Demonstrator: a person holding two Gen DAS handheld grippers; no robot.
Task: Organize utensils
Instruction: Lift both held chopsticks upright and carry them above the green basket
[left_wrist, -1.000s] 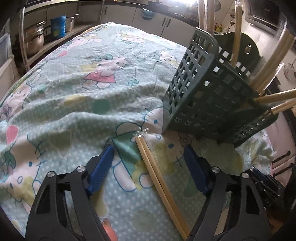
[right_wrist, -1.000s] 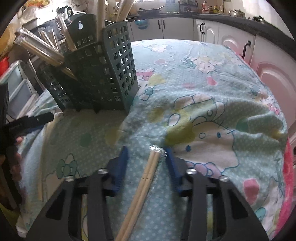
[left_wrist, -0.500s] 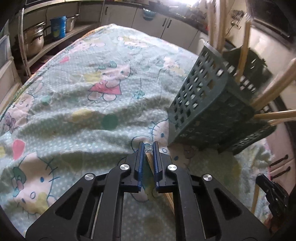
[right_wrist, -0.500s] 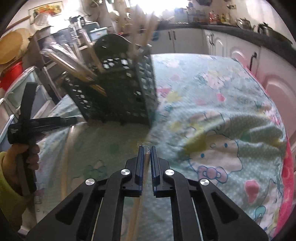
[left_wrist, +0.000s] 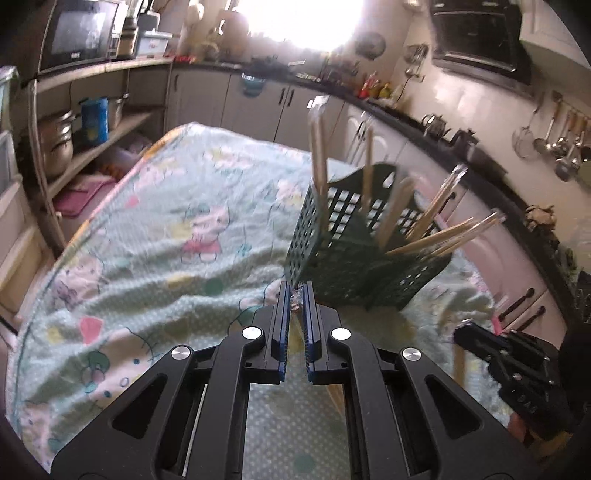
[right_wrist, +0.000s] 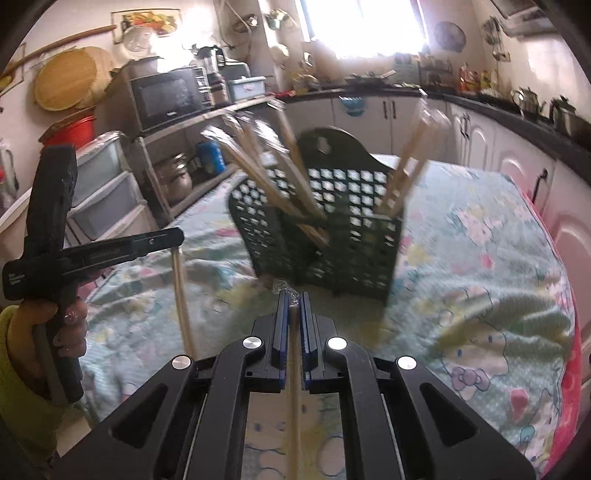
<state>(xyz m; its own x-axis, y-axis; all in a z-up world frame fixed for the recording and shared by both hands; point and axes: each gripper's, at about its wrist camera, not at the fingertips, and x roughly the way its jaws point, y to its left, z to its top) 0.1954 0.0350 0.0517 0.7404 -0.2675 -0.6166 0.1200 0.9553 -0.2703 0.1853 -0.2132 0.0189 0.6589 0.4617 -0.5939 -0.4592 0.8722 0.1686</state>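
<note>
Both grippers have just clamped and lifted: the left gripper (left_wrist: 296, 295) pinches one wrapped pair of chopsticks (left_wrist: 334, 395), the right gripper (right_wrist: 291, 300) another pair (right_wrist: 294, 387), now clear of the patterned cloth (right_wrist: 480, 236). The green basket (right_wrist: 332, 229) stands just beyond, ready for loading.

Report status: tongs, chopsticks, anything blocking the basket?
Left tongs shut on wrapped chopsticks. Right tongs shut on a second pair. Green basket ahead, holding several pairs, nothing in the way.
</note>
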